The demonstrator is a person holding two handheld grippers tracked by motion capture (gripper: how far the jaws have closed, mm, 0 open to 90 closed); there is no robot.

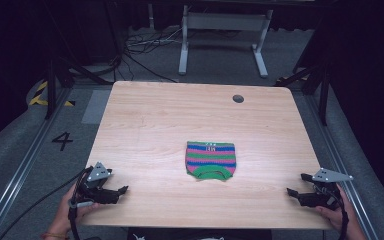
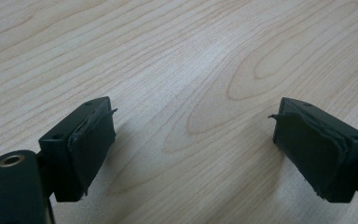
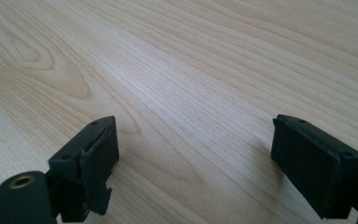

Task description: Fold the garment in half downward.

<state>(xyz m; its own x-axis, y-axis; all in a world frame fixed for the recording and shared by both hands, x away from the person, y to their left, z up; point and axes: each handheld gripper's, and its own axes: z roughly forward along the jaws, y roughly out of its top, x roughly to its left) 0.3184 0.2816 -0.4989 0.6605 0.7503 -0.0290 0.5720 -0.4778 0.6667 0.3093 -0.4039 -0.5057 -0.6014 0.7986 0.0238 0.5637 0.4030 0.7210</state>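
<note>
Lying flat near the middle of the table (image 1: 145, 115), a little toward the person's side, the cloth (image 1: 210, 160) is a small knitted piece in pink, blue and green stripes with a green hem facing the near edge. Nothing touches it. Well apart from it, at the near left corner, the left gripper (image 1: 121, 190) rests low over the wood in a hand (image 1: 67, 215); its jaws stand wide with only bare tabletop between them. At the near right corner the right gripper (image 1: 296, 184), held the same way, has its jaws spread wide too, nothing between. A round hole (image 1: 238, 98) sits near the far edge
</note>
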